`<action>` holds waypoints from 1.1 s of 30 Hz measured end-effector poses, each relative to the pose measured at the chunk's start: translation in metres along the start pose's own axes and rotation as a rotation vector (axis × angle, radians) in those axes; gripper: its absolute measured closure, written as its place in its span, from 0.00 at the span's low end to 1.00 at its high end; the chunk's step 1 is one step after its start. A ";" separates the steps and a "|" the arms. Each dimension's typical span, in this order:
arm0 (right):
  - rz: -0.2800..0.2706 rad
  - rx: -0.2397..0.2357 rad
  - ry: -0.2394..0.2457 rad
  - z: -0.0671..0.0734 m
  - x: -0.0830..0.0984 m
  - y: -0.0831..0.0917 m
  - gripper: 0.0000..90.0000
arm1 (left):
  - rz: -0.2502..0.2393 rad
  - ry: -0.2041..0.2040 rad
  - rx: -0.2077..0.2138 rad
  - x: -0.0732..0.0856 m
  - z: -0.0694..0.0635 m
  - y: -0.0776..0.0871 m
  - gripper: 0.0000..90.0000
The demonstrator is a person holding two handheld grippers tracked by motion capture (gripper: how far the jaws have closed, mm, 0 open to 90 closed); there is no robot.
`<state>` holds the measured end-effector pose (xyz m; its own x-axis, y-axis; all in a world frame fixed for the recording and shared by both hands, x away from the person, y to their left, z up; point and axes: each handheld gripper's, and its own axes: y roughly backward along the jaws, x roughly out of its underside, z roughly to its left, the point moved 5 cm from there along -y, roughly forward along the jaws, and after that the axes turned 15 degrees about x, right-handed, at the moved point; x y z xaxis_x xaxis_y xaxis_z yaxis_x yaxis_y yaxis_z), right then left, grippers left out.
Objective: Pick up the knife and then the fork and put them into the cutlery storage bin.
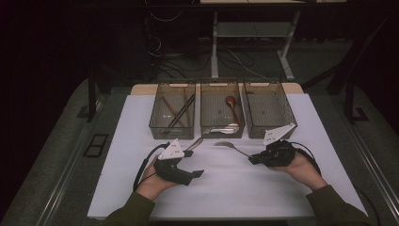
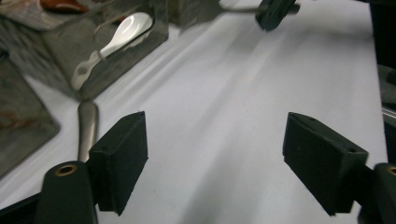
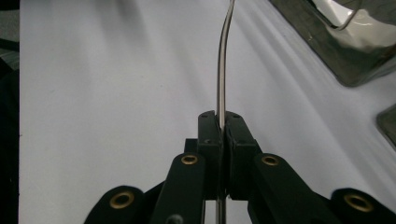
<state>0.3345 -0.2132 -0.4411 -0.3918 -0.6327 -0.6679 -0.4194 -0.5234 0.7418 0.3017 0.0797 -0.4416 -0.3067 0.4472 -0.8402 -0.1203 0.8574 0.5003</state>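
Observation:
My right gripper [image 1: 252, 158] [image 3: 223, 125] is shut on the thin handle of a metal spoon [image 1: 227, 145] [image 3: 222, 65], held low over the white mat [image 1: 235, 188] in front of the middle bin. The spoon's bowl points left. My left gripper [image 1: 195, 164] [image 2: 222, 163] is open with nothing between its pads. It rests on the mat at the front left. A second metal utensil [image 1: 194, 143] [image 2: 87, 130] lies on the mat just outside its left jaw. In the left gripper view, the right gripper's tip [image 2: 274, 10] sits at the top edge.
Three clear bins stand in a row at the back of the mat. The left bin [image 1: 172, 123] holds chopsticks. The middle bin [image 1: 205, 123] [image 2: 56, 51] holds a red spoon [image 1: 230, 101] and a white spoon [image 1: 225, 128] [image 2: 116, 39]. The right bin [image 1: 268, 113] [image 3: 336, 46] is behind my right gripper.

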 end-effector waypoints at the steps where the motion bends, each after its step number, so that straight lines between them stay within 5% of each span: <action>1: -0.002 0.007 -0.006 -0.001 0.000 0.001 0.96 | -0.006 0.014 -0.005 0.002 0.000 0.001 0.22; 24: -0.082 0.126 -0.134 -0.048 -0.013 0.040 0.96 | -0.018 0.082 -0.120 0.041 0.000 0.031 0.09; 33: -0.118 0.208 -0.215 -0.084 -0.025 0.057 0.96 | -0.021 0.091 -0.119 0.042 0.000 0.028 0.00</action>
<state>0.3890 -0.2752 -0.3767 -0.4852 -0.4276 -0.7628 -0.6224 -0.4439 0.6447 0.2854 0.1230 -0.4628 -0.3867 0.4001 -0.8309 -0.2369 0.8277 0.5088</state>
